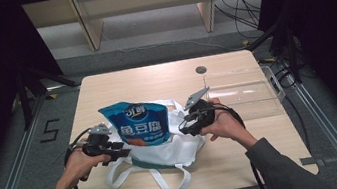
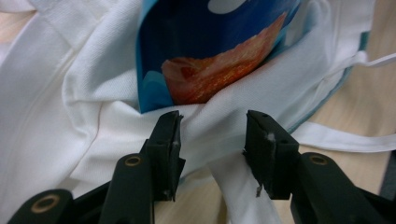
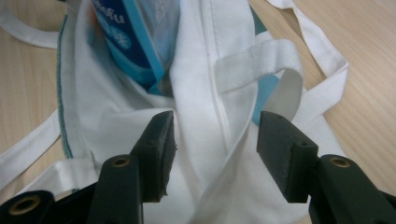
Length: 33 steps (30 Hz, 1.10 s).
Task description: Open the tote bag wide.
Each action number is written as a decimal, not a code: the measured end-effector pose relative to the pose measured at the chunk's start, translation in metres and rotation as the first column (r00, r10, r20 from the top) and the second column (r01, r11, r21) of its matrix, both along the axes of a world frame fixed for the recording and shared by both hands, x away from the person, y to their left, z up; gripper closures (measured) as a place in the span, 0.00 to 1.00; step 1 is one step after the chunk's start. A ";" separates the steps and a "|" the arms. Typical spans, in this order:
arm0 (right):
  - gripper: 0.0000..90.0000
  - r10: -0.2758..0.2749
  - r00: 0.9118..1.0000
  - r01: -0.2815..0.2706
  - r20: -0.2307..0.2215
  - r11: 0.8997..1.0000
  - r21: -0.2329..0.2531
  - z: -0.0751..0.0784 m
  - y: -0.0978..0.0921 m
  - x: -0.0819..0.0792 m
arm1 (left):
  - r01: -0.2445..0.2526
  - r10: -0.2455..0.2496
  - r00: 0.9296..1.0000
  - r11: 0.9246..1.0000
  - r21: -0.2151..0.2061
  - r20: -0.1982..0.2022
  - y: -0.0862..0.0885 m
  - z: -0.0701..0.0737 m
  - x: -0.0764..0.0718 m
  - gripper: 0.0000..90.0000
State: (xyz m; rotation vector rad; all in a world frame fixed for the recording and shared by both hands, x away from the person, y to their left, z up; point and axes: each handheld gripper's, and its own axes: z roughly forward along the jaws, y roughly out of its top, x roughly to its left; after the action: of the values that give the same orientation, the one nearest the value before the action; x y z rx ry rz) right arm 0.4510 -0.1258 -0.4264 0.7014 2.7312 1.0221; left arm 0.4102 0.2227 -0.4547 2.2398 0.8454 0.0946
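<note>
One white cloth tote bag (image 1: 167,148) lies on the wooden table (image 1: 247,158), near the person's edge and a little left of the middle, and one blue snack pouch (image 1: 136,123) stands partly inside it. The pouch's lower end sits in the bag's mouth while its upper part, with white lettering, leans out toward the far side. Two white handle straps loop out from the bag onto the table at the near edge.

There are two grippers, one in each hand. The left gripper (image 1: 109,148) is at the bag's left rim; in the left gripper view (image 2: 212,135) its jaws are spread apart, with the bag's white fabric (image 2: 60,116) bunched in the gap and the pouch's blue and orange print (image 2: 210,60) just beyond. The right gripper (image 1: 192,121) is at the bag's right rim; in the right gripper view (image 3: 215,140) its jaws are also spread, straddling a fold of the bag cloth (image 3: 201,84), with the pouch (image 3: 135,42) tucked in the opening to the left and a handle strap (image 3: 261,63) looping across to the right.

One clear plastic box (image 1: 242,92) stands on the table's right side, just beyond the right hand, well apart from the bag. A small round dark fitting (image 1: 201,70) sits in the tabletop at the far side.
</note>
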 end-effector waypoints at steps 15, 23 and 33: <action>0.98 -0.094 0.995 0.092 -0.026 0.993 -0.073 -0.030 0.014 0.034 | 0.134 -0.132 0.991 0.983 0.127 -0.027 -0.004 -0.046 -0.001 0.99; 0.99 -0.102 0.988 0.093 -0.119 0.992 -0.080 -0.058 0.009 0.046 | 0.099 -0.095 0.994 0.992 0.084 -0.053 -0.002 -0.048 -0.002 1.00; 0.99 -0.125 0.987 0.116 -0.105 0.989 -0.089 -0.060 0.013 0.049 | 0.094 -0.089 0.995 0.990 0.101 -0.052 -0.003 -0.047 -0.003 1.00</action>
State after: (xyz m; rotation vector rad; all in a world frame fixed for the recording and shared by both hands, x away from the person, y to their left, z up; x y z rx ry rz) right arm 0.5003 -0.1132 -0.4867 0.9220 2.7645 0.8637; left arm 0.4076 0.2196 -0.5017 2.3830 0.7772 0.0429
